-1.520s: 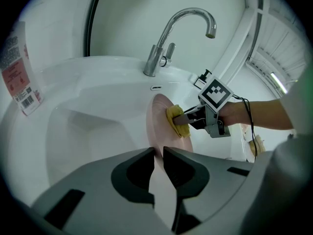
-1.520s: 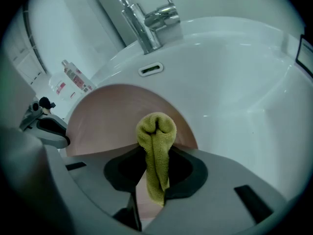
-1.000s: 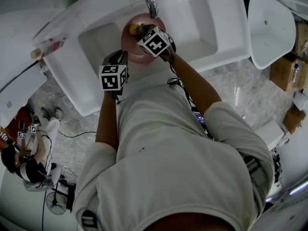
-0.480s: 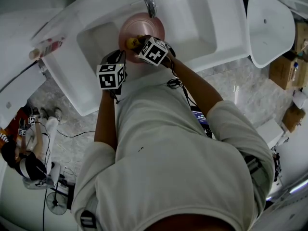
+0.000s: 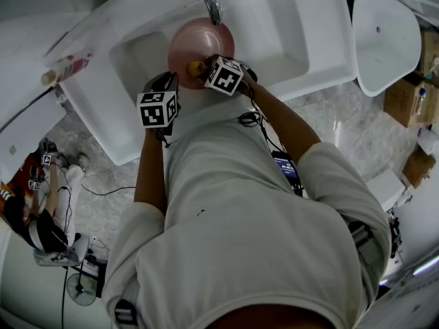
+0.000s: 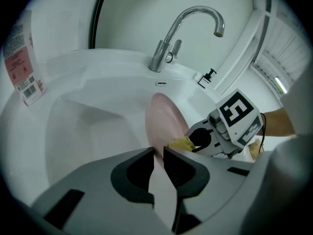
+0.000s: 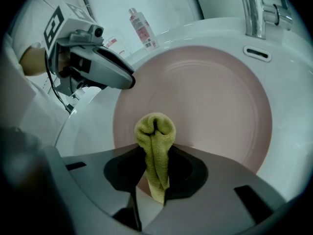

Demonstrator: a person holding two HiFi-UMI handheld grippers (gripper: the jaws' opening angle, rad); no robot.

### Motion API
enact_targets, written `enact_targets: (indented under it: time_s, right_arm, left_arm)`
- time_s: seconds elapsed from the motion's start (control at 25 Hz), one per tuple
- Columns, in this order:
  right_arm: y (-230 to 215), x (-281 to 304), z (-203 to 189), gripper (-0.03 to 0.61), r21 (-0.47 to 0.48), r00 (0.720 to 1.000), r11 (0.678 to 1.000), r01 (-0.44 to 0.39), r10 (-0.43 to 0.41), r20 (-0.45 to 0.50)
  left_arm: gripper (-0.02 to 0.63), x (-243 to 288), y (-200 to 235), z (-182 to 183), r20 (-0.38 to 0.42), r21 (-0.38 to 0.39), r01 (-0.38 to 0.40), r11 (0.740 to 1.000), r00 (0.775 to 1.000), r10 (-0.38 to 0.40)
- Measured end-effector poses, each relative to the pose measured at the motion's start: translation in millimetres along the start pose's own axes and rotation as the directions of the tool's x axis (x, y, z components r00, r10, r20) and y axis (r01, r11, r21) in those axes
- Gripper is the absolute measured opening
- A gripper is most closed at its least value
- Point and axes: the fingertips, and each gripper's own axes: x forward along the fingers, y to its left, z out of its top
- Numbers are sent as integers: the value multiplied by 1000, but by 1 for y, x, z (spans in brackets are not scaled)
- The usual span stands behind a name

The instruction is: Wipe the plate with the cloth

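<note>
A pink plate (image 5: pixel 199 41) stands tilted on its edge in the white sink (image 5: pixel 137 53), below the faucet (image 5: pixel 212 0). My left gripper (image 6: pixel 157 153) is shut on the plate's rim (image 6: pixel 164 124); it shows in the head view with its marker cube (image 5: pixel 159 108). My right gripper (image 7: pixel 155 153) is shut on a folded yellow-green cloth (image 7: pixel 155 136), whose bunched end presses on the plate's face (image 7: pixel 210 97) near its lower edge. From the head view the cloth (image 5: pixel 197 68) sits at the plate's near edge beside the right gripper (image 5: pixel 206 68).
A chrome faucet (image 6: pixel 188 26) arches over the basin behind the plate. A bottle with a red label (image 6: pixel 22 62) stands on the sink's left ledge. A second white basin (image 5: pixel 384 40) and cardboard boxes (image 5: pixel 405 101) lie to the right. The person's torso hides the near floor.
The right gripper has drawn the cloth down the plate's face from near the middle to its near edge. The left gripper has kept its hold on the rim.
</note>
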Motion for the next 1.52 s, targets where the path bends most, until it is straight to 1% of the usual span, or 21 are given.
enact_targets:
  time_s: [0.12, 0.28, 0.44, 0.56, 0.68, 0.76, 0.84, 0.96, 1.08, 1.2, 1.36, 1.52]
  right_arm:
    - [-6, 2, -12, 95, 5, 1000, 1000, 2, -2, -27]
    - [-18, 1, -27, 95, 57, 999, 998, 20, -17, -51]
    - [-30, -4, -34, 97, 108, 999, 994, 30, -25, -47]
    - [-45, -5, -38, 97, 169, 998, 984, 55, -51, -31]
    - [-61, -14, -35, 97, 254, 996, 963, 93, -92, -18]
    - [-70, -21, -32, 97, 324, 994, 940, 111, -113, -12]
    - [-80, -27, -29, 97, 374, 990, 918, 132, -139, -10]
    - [-94, -36, -19, 97, 415, 982, 894, 172, -188, -2]
    - [-105, -45, -6, 97, 448, 975, 873, 190, -222, 21]
    - [-110, -50, 8, 97, 451, 968, 870, 198, -246, 49]
    - [-106, -49, 25, 95, 413, 961, 884, 217, -269, 71]
    - [-92, -38, 38, 95, 376, 961, 905, 200, -256, 105]
  left_arm:
    - [74, 0, 0, -1, -2, -1, 2, 1000, 1000, -2]
    - [72, 0, 0, -2, -3, 2, 5, 1000, 1000, -5]
    - [72, 0, -4, 0, -2, 8, 9, 1000, 1000, -9]
    - [72, 0, -5, 0, -3, 10, 13, 1000, 1000, -13]
    - [72, 1, -5, 0, -1, 15, 15, 1000, 1000, -15]
    - [72, 1, -6, 0, 0, 19, 17, 1000, 1000, -17]
    - [73, 0, -8, 1, -1, 23, 19, 1000, 1000, -19]
    - [74, -4, -10, 3, -4, 32, 17, 999, 1000, -17]
    - [74, -7, -13, 4, -3, 32, 19, 999, 1000, -18]
    - [74, -7, -16, 4, 2, 31, 25, 999, 1000, -25]
    - [75, -5, -16, 4, 4, 27, 31, 999, 1000, -31]
    - [77, -4, -15, 4, 4, 22, 35, 999, 999, -35]
